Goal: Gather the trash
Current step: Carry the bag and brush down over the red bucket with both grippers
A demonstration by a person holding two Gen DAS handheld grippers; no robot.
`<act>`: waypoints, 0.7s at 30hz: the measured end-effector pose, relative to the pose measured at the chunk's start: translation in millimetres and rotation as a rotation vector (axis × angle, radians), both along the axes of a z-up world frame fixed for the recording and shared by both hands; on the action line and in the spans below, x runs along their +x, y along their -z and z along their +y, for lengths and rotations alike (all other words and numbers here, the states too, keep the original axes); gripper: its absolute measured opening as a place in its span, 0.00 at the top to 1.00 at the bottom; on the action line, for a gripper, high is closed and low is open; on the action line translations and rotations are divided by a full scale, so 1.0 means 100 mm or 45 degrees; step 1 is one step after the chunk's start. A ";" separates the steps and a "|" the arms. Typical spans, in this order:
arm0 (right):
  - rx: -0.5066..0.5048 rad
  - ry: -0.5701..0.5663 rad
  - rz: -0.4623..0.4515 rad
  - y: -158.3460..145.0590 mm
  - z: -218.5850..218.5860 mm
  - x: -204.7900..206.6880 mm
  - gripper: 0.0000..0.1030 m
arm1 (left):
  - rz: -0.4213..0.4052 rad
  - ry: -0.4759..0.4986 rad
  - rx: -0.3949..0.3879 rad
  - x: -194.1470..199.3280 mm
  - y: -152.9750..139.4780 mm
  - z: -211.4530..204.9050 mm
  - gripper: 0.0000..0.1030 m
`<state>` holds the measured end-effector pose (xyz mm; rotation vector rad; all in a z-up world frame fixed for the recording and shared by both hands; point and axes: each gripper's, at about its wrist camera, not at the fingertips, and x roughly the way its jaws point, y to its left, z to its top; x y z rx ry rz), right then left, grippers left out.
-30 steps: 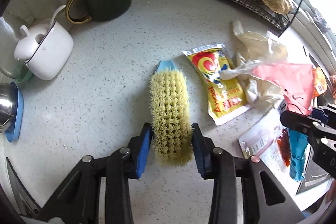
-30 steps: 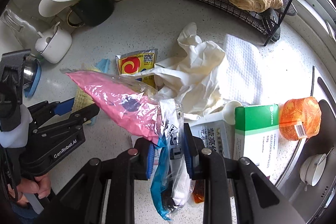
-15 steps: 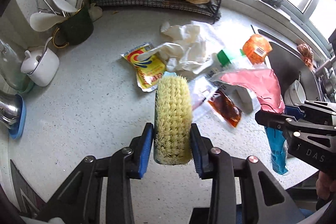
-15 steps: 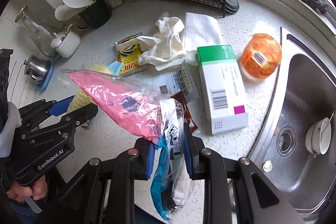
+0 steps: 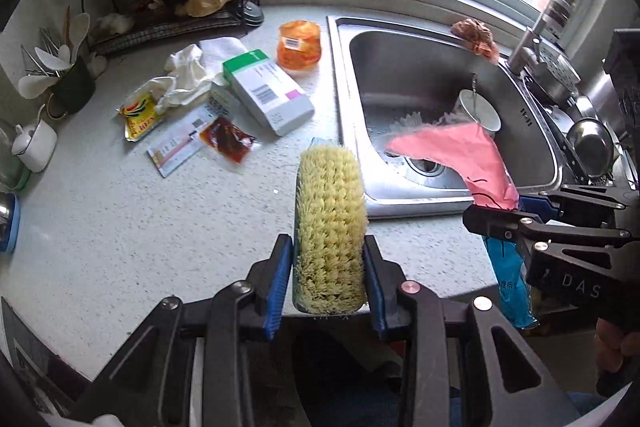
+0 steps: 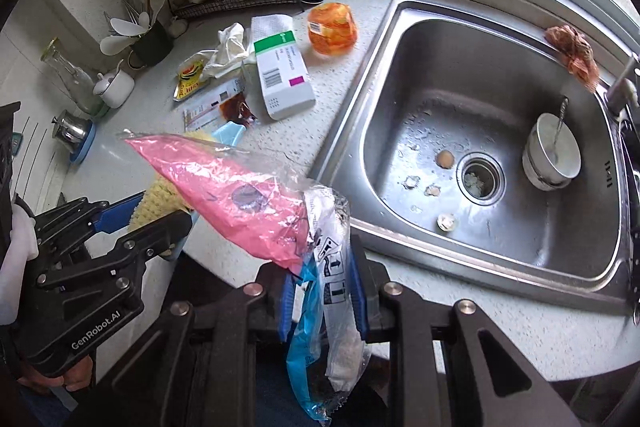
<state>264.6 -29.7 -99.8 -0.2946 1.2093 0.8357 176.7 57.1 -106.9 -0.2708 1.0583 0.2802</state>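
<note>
Left gripper (image 5: 328, 267): blue pads clamped on the flanks of a yellow-bristled scrub brush with pale blue plastic back (image 5: 329, 223), bristles toward the camera, held above the speckled white countertop (image 5: 120, 227) near its front edge. Stiff body, light; side grip looks secure.

Right gripper (image 6: 322, 291): pads pinched on a bunch of thin plastic wrappers, pink, clear and blue film (image 6: 248, 195). Pink part fans toward 10 o'clock; blue and clear tails hang at 6 o'clock. Nearly weightless, limp, slick; likely to slide out unless kept bunched and pinched at the gathered neck.

Trash left on the counter, left wrist view, 10 to 11 o'clock of the brush:
- white and green cardboard box (image 5: 267, 94): rigid, light; take across the narrow sides.
- dark red sauce sachet (image 5: 226, 139): soft, could leak if squeezed; take by an edge.
- yellow foil packet (image 5: 140, 115): flat, slippery; needs an edge lifted.
- crumpled cream glove (image 5: 185, 75): soft, easy to pinch.
- orange plastic tub (image 5: 300, 45).

Steel sink (image 5: 344, 99) at 1 o'clock.
</note>
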 end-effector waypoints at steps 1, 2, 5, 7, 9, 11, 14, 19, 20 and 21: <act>-0.006 0.016 0.003 0.02 -0.13 -0.02 0.78 | -0.005 0.020 -0.010 -0.01 0.01 -0.14 0.68; -0.011 0.033 0.009 0.03 -0.26 -0.05 0.78 | -0.011 0.041 -0.021 -0.03 0.03 -0.28 0.68; -0.032 0.084 0.022 0.11 -0.67 -0.18 0.78 | -0.011 0.097 -0.039 -0.07 0.11 -0.70 0.68; -0.037 0.121 0.035 0.14 -0.93 -0.27 0.78 | -0.002 0.131 -0.047 -0.11 0.17 -0.95 0.68; -0.047 0.156 0.045 0.19 -1.17 -0.36 0.78 | 0.004 0.164 -0.054 -0.16 0.22 -1.18 0.68; -0.057 0.187 0.050 0.24 -1.45 -0.46 0.78 | 0.012 0.198 -0.054 -0.21 0.27 -1.41 0.68; -0.069 0.228 0.060 0.32 -1.76 -0.58 0.78 | 0.038 0.239 -0.066 -0.27 0.38 -1.73 0.68; -0.108 0.311 0.098 0.51 -2.14 -0.76 0.78 | 0.099 0.302 -0.103 -0.37 0.57 -2.12 0.68; -0.118 0.326 0.099 0.55 -2.19 -0.78 0.78 | 0.112 0.313 -0.106 -0.38 0.61 -2.18 0.68; -0.124 0.347 0.103 0.59 -2.24 -0.80 0.78 | 0.122 0.331 -0.103 -0.39 0.65 -2.25 0.68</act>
